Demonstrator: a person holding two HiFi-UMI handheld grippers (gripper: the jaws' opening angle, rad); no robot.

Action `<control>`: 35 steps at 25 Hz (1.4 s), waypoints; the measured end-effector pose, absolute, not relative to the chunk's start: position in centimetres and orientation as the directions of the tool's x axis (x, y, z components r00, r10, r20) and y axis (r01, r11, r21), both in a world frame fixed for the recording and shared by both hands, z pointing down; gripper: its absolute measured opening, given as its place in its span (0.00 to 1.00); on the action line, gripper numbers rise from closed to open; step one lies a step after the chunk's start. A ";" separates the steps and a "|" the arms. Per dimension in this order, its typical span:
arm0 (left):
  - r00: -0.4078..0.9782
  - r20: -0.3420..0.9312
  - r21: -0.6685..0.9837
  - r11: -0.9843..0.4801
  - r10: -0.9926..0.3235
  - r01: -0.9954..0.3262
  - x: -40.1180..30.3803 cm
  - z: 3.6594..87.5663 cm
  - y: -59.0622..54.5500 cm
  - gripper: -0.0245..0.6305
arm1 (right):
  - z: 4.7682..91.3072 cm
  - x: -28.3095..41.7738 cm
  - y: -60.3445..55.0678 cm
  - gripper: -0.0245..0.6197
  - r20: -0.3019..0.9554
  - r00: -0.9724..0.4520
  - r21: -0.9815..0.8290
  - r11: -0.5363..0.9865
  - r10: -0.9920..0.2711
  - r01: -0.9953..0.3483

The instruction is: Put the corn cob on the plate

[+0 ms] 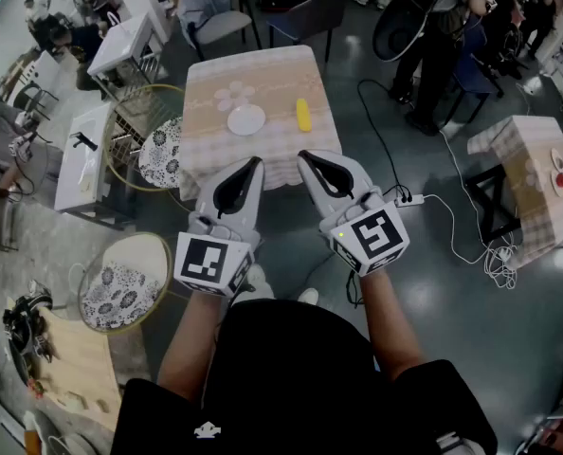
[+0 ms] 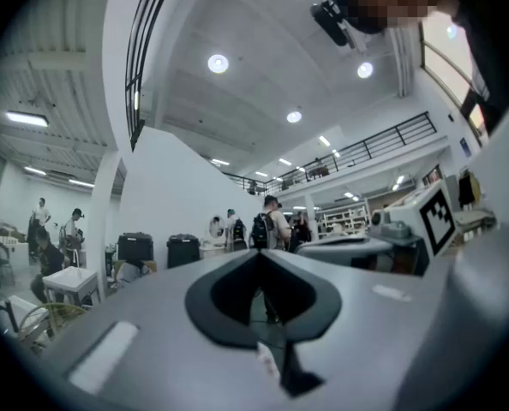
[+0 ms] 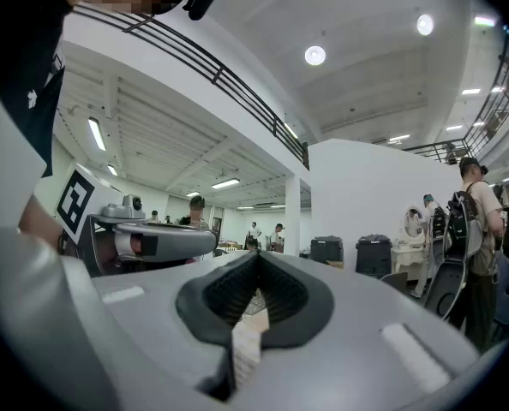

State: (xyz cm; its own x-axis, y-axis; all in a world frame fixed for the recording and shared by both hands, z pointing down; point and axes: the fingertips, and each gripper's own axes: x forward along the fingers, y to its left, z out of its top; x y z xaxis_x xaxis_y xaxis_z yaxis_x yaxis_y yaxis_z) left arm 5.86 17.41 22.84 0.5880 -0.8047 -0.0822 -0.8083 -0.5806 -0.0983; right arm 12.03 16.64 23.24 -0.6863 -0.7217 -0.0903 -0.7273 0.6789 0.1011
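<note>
In the head view a yellow corn cob [image 1: 303, 115] lies on the right half of a small cloth-covered table [image 1: 263, 145]. A white plate [image 1: 246, 119] sits left of it near the table's middle. Both grippers are held level in front of me, short of the table. My left gripper [image 1: 257, 162] is shut with nothing in it, and so is my right gripper [image 1: 303, 157]. In the left gripper view the left gripper [image 2: 256, 255] has its jaw tips together. The right gripper [image 3: 256, 255] in its own view is likewise shut and empty. Neither gripper view shows the corn or plate.
Round patterned stools [image 1: 161, 152] [image 1: 123, 282] stand left of the table. A power strip with white cables [image 1: 457, 230] trails across the floor at right. Another small table [image 1: 537, 173] is at far right. Chairs [image 1: 305, 12] and people [image 1: 438, 36] stand beyond the table.
</note>
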 end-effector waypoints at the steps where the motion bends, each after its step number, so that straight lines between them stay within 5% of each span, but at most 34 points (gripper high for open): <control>1: 0.585 -0.083 -0.099 -0.578 -0.807 -0.810 5.6 22.8 17.4 0.05 | 23.2 11.9 16.6 0.04 -0.089 -0.686 0.100 0.678 -0.722 -0.728; 35: 0.497 -0.078 -0.034 -0.495 -0.865 -0.868 0.5 24.2 12.8 0.05 | 24.1 10.4 11.3 0.04 -0.088 -0.631 0.072 0.627 -0.770 -0.775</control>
State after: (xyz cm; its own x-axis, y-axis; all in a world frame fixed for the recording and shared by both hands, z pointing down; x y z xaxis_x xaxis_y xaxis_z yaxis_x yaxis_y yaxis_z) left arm 0.52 12.80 24.23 0.4966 -0.8645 -0.0779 -0.8680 -0.4954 -0.0344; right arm 10.44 11.33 24.07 -0.6315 -0.7704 -0.0875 -0.7754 0.6274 0.0716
